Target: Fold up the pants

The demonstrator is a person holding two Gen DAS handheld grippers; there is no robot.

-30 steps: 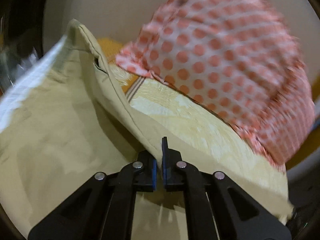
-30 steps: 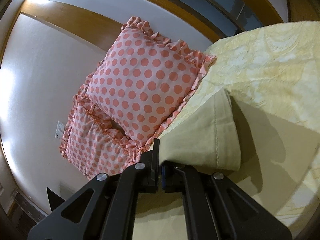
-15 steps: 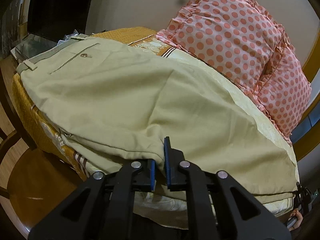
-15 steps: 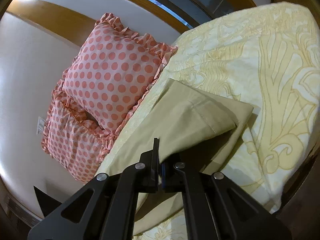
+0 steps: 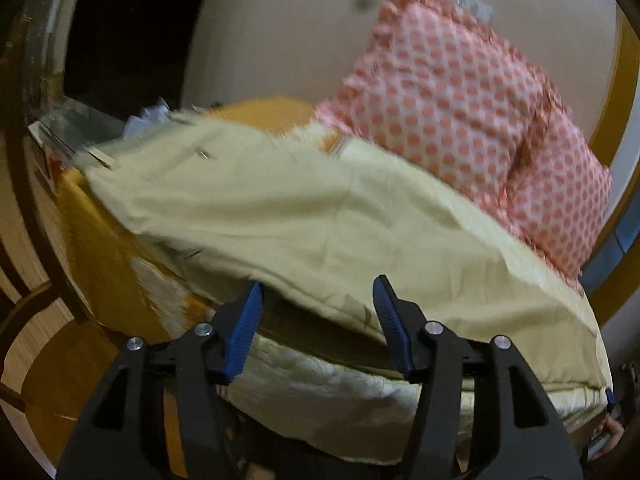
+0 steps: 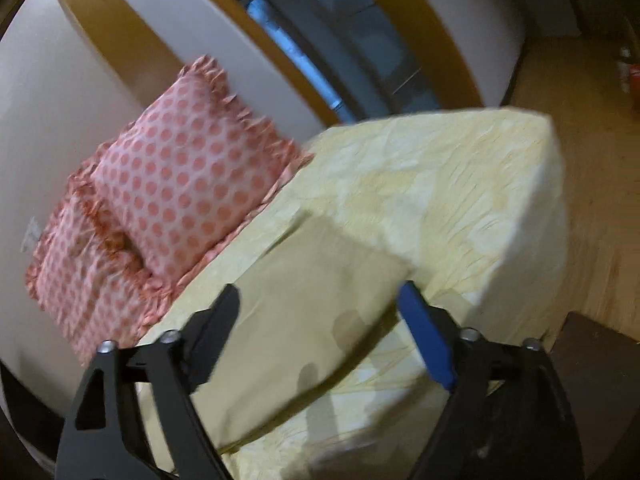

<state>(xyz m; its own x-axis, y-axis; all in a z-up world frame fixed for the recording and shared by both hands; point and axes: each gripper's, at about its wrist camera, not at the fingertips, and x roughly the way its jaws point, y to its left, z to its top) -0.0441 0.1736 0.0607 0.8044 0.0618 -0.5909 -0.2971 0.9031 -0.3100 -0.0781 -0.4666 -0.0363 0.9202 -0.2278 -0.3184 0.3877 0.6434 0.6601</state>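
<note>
Ahead of left hand-held gripper (image 5: 318, 320), fingers spread wide apart, blue pads (image 5: 244, 330) showing, gripping nothing. Between the two fingers, folded edge of khaki pants (image 5: 288, 216), hanging close to the pads; contact with either pad impossible to confirm through the blur. Beyond the fingertips, pants spread flat across the bed (image 5: 344, 396), waistband end far off to the left, a small pocket button faintly visible there. Past the pants to the right, two pink polka-dot pillows (image 5: 460, 92) leaning against the wall. Lower left of the fingers, part of a wooden chair (image 5: 40, 320), cut off by the frame edge.

Ahead of right hand-held gripper (image 6: 320, 316), likewise wide apart and holding nothing, one blue pad (image 6: 426, 340) facing the camera, the other finger dark. Between and just beyond the fingers, the leg end of the pants (image 6: 320, 292), lying doubled on the pale yellow patterned bedcover (image 6: 460, 184). Left of the fingers, the same pillows (image 6: 180, 184); right of them, wooden floor (image 6: 592, 168) past the bed corner.

Both views smeared by motion; pant seams and hem hard to make out. Clutter beyond the waistband in the left view too blurred to identify. No readable writing or labels anywhere.
</note>
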